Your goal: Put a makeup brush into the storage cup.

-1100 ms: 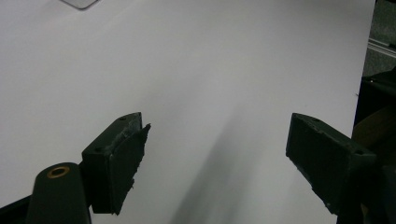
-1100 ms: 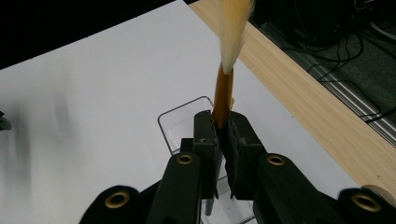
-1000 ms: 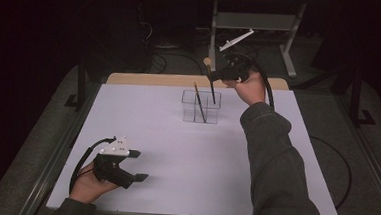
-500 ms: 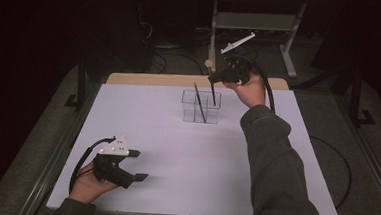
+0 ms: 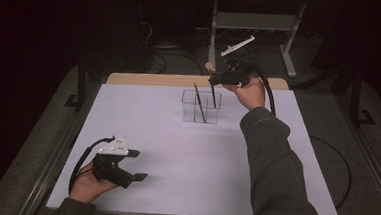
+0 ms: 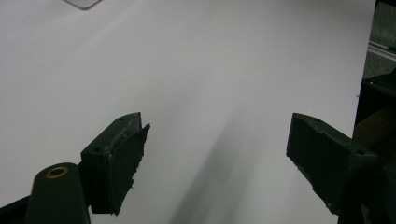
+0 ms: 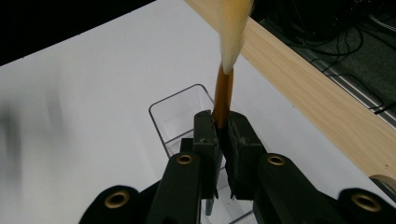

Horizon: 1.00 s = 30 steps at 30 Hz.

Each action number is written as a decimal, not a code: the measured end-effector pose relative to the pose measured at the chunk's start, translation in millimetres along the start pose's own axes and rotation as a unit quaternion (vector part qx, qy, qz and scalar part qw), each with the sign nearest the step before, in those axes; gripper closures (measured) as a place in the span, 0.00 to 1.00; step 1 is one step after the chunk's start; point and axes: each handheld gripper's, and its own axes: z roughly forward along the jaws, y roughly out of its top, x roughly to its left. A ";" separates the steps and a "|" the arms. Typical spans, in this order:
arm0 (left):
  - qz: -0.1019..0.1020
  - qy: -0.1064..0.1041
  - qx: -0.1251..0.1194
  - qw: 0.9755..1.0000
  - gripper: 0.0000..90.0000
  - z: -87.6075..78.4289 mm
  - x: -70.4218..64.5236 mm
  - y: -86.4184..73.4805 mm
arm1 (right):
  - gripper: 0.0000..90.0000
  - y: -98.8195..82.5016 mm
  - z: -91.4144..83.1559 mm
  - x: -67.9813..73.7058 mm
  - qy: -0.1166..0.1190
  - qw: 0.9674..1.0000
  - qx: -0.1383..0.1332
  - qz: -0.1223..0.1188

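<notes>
High view: right gripper (image 5: 214, 81) clamps a brush (image 5: 212, 91) just above the clear holder (image 5: 201, 107), its lower end inside; a second brush (image 5: 199, 102) leans in the holder, just left of the jaws. Left gripper (image 5: 136, 165) rests on the white table (image 5: 176, 151), well apart. Left gripper view: jaws wide, nothing between. Right gripper view: jaws narrow, pinching the brush's brown handle (image 7: 223, 95), bristles beyond them, holder (image 7: 177, 114) beneath.

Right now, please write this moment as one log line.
right gripper: shut on brush | above clear holder | left gripper: open, on table
</notes>
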 end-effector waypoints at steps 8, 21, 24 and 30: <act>-0.001 0.001 0.000 1.000 0.20 0.4 0.1 -0.8 | 0.92 -2.9 3.8 -0.8 -0.001 1.000 0.000 0.000; 0.004 -0.002 0.001 1.000 0.20 -0.1 0.1 0.0 | 0.92 -11.6 8.4 -4.5 -0.003 1.000 -0.001 0.004; 0.000 -0.003 0.000 1.000 0.20 1.0 0.0 -0.6 | 0.92 -13.6 9.3 -5.0 -0.003 1.000 0.001 0.006; 0.003 -0.004 0.001 1.000 0.20 1.4 -1.0 0.1 | 0.92 -15.1 10.6 -3.8 -0.004 1.000 0.004 0.005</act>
